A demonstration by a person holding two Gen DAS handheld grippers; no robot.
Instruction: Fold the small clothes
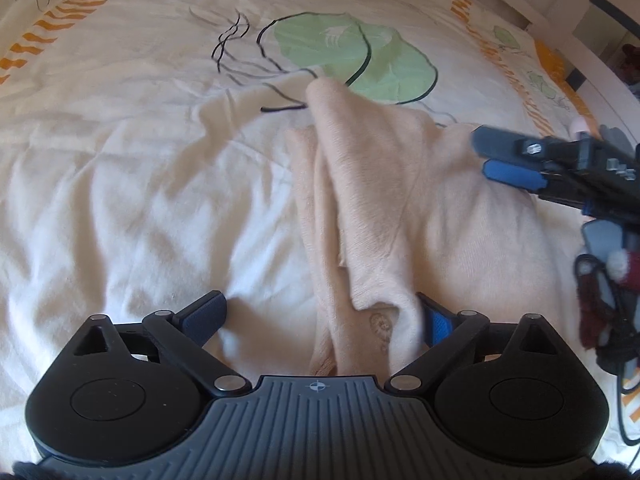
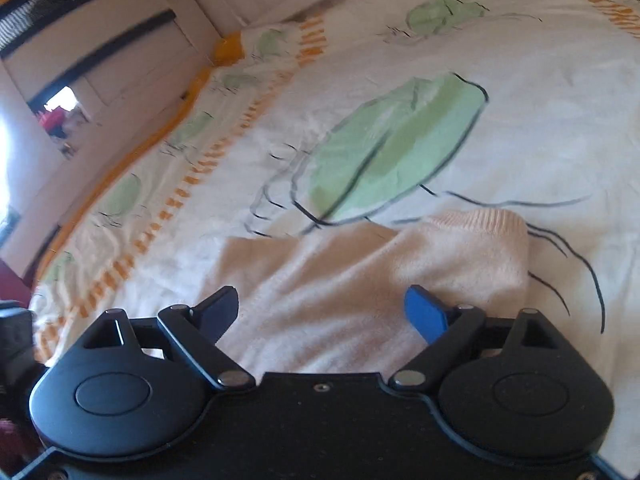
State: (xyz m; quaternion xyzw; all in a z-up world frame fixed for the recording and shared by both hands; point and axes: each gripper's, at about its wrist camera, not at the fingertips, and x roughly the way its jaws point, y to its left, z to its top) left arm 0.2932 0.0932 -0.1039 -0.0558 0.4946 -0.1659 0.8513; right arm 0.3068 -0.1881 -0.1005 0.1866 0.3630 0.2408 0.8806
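Bedspread (image 1: 120, 184): cream, printed with a green leaf (image 1: 352, 56); rumpled to the left of the garment; soft ground, likely to bunch up with the cloth if a low finger digs in.
Garment (image 1: 384, 208): peach knit top, lying on the bedspread just below the green leaf; one flap already thrown over itself, leaving a raised ridge down the middle; near end reaches in between the left gripper's fingers.
Risk, fold slipping: loose flap standing proud rather than flat; a careless brush from either tool could tip it back open.
Risk, wrong layer: ridge made of several thicknesses; a pinch there could catch only the top layer, or the bedspread beneath.
Risk, collision: both tools close over the same garment; crossing paths could knock one against the other.
Left gripper (image 1: 320, 316): tilted steeply down over the garment's near end; jaws spread wide, cloth lying between the fingers but not pinched, nothing held.
Right gripper (image 2: 320, 312): angled more shallowly, over the garment's right side, pointing toward the green leaf; jaws wide apart, empty, cloth below and not clamped.
Blur: right wrist view smeared.
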